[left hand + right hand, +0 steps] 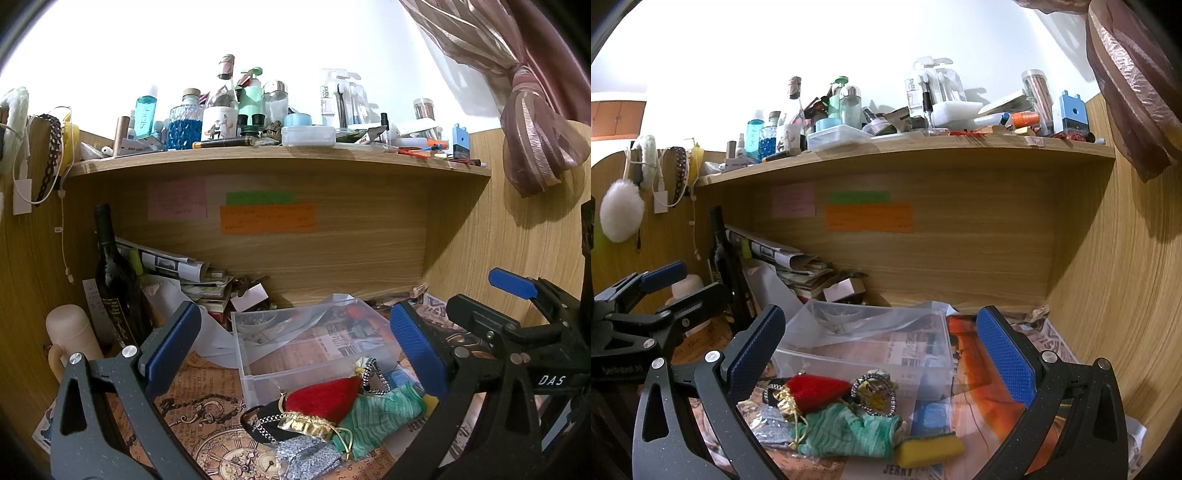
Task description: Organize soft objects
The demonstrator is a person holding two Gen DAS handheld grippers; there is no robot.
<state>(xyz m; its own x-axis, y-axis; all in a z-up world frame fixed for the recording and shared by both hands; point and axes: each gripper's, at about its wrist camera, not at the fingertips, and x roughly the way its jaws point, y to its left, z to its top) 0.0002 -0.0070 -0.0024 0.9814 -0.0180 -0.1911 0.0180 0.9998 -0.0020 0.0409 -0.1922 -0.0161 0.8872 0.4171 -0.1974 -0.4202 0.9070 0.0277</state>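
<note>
A pile of soft things lies on the paper-covered desk in front of a clear plastic box (295,350) (871,343): a red pouch (325,398) (816,391), a green cloth (380,413) (846,430), a silver glitter pouch (306,458) (772,428), a yellow sponge (929,448) and a black-and-white cord loop (875,395). My left gripper (291,350) is open and empty above the pile. My right gripper (882,354) is open and empty, also above the pile. The right gripper shows at the right edge of the left wrist view (517,295).
A wooden shelf (280,158) crowded with bottles and jars runs overhead. A dark wine bottle (114,280), a pale flask (72,332) and stacked papers (184,273) stand at the back left. A curtain (528,122) hangs at the right. Wooden walls close both sides.
</note>
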